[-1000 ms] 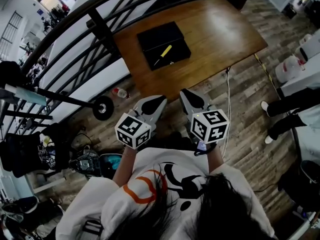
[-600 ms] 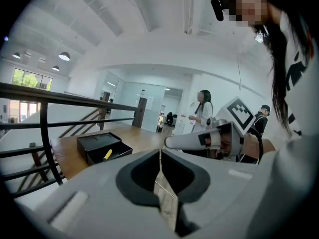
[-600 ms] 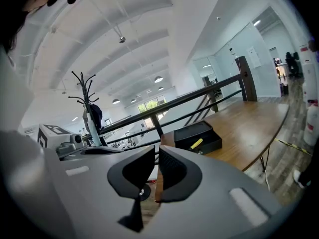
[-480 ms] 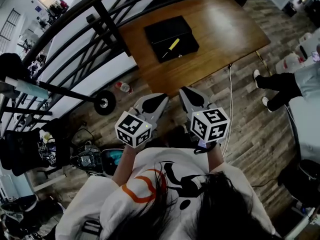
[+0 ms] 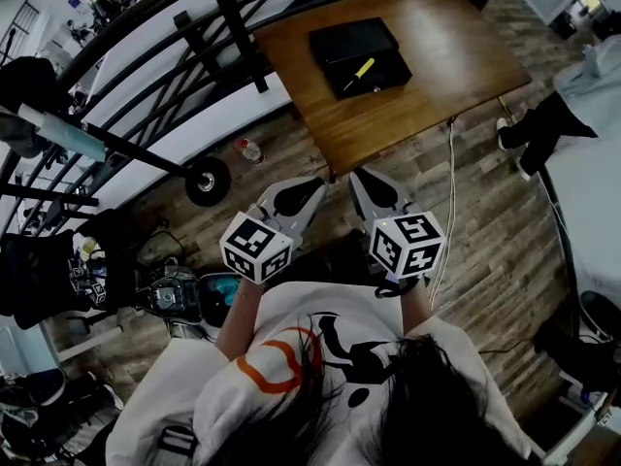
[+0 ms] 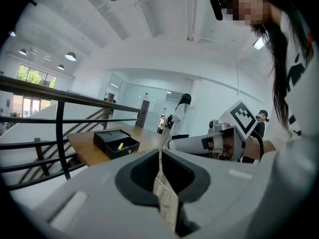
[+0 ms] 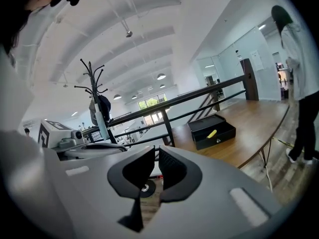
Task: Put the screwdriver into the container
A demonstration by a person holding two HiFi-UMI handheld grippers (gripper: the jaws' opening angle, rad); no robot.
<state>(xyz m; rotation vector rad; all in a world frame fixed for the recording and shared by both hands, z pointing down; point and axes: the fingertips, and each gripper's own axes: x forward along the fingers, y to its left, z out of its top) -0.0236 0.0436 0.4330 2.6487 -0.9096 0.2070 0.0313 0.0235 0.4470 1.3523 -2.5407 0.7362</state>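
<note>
From where I'm watching, the job looks finished: the yellow-handled screwdriver (image 5: 364,68) is lying inside the black container (image 5: 349,39), which sits open on the wooden table (image 5: 456,47) with its lid folded back. In all three views the tool lies at a slant across the box's open half, and I can see nothing else in there with it, though the interior is dark and small in frame, so I wouldn't swear to that. Neither tool of mine is anywhere near it. The left hand-held gripper (image 6: 159,154) has its jaws drawn in to a thin slit with nothing between them, only floorboards showing through the gap. The right hand-held gripper (image 7: 156,154) is the same, pads all but meeting and empty. Both are held in close to the body, side by side, over the plank floor (image 5: 485,221) and well apart from the table, which stands ahead beyond the black railing (image 5: 175,13). I judge there is nothing left to place; at most the lid could be closed, but the task doesn't ask for that.
</note>
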